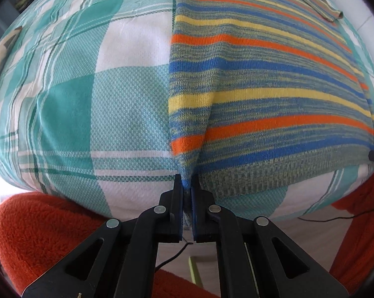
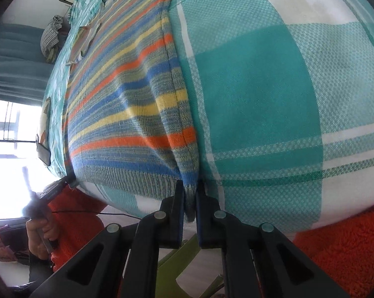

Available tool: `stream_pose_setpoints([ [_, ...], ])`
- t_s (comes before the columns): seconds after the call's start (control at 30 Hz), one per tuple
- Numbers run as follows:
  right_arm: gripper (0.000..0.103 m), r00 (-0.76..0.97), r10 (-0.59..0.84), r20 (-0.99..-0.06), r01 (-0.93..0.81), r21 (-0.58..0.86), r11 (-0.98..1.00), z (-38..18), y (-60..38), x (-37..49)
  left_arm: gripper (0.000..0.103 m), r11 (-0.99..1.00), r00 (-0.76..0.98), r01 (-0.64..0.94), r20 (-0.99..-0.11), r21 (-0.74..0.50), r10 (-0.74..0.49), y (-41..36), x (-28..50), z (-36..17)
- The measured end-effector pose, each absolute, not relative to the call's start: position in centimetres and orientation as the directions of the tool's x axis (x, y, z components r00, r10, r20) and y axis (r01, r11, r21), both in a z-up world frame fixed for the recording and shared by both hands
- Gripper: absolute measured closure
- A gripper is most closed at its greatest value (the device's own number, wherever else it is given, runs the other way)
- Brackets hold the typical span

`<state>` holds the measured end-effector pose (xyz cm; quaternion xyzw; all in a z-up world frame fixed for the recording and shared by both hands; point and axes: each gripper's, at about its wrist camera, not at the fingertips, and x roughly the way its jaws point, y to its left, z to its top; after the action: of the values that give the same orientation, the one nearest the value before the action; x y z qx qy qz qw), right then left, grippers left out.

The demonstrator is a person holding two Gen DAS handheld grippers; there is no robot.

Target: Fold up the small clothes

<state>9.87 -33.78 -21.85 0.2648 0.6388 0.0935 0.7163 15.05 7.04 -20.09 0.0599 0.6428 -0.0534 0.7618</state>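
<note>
We see a striped sweater point(image 1: 261, 79) lying flat on a teal checked sheet point(image 1: 75, 87), its ribbed hem at the bed's near edge. Our left gripper point(image 1: 186, 186) is clamped on the sweater's near left corner, pulling up a ridge of knit. Our right gripper point(image 2: 190, 188) is clamped on the near right corner point(image 2: 189, 173). Orange fleece point(image 1: 38, 228) shows below the edge.

Teal-and-white checked bedspread point(image 1: 75, 104) lies bare left of striped knit sweater point(image 1: 261, 79); bare right too. Dark phone point(image 2: 43, 154) and crumpled checked cloth point(image 2: 51, 34) crowd far edge.
</note>
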Motion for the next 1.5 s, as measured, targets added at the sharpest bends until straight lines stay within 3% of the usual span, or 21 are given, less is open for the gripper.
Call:
stream_pose_setpoints([
  [0.9,0.096,0.204,0.424,-0.882,0.208,0.462,0.862,-21.7,-32.9,9.2,0.099,0.99,0.203,0.134,-0.979,0.046,0.018,7.5,14.4,-20.7],
  [1.23,0.095,0.161,0.391,-0.906,0.202,0.417,0.886,-21.3,-32.3,8.9,0.094,0.991,0.144,0.122,-0.989,0.05,0.032,6.2,13.4,-20.6],
  [1.37,0.083,0.068,0.395,-0.916,0.244,0.399,0.884,-21.8,-32.5,7.9,0.089,0.991,0.027,0.125,-0.998,0.053,0.05,6.4,11.4,-21.4],
  [1.43,0.07,0.01,0.375,-0.927,0.256,0.365,0.895,-21.7,-33.2,7.0,0.087,0.986,0.028,0.153,-0.998,0.064,0.06,6.4,10.0,-20.6],
  [1.5,0.068,-0.005,0.344,-0.939,0.24,0.333,0.912,-20.0,-34.4,6.2,0.081,0.985,0.091,0.158,-0.995,0.064,0.05,6.4,9.0,-18.3],
])
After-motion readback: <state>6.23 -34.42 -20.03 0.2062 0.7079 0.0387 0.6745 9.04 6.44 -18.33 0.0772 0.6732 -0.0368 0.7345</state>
